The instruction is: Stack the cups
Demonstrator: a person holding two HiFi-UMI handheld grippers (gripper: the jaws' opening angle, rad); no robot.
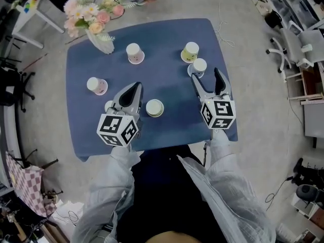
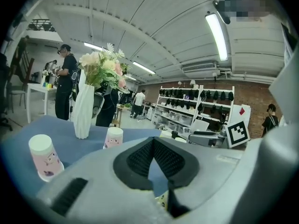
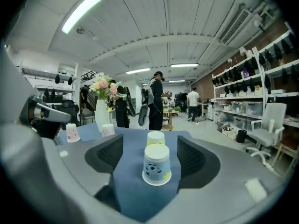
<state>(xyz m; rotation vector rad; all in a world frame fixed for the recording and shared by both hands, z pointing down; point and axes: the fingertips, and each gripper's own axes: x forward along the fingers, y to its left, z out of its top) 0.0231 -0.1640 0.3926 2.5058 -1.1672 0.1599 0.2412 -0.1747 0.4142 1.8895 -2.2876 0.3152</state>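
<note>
Several paper cups stand upside down on the blue table (image 1: 167,39). My right gripper (image 1: 206,76) is open, and a blue cup (image 1: 198,67) stands just past its tips. In the right gripper view that blue cup (image 3: 156,164) shows between the spread pads (image 3: 112,153) without touching them, with a yellow cup (image 3: 155,138) behind it. My left gripper (image 1: 133,89) is shut and empty, its tips meeting (image 2: 153,143). A pale cup (image 1: 155,108) stands to its right and another cup (image 1: 108,106) is half hidden on its left. Two pink cups (image 1: 96,85) (image 1: 134,53) stand farther off.
A white vase of flowers (image 1: 98,37) stands at the table's far left corner. Shelving, an office chair (image 1: 296,44) and cables surround the table, and people stand in the room behind the vase (image 2: 84,111).
</note>
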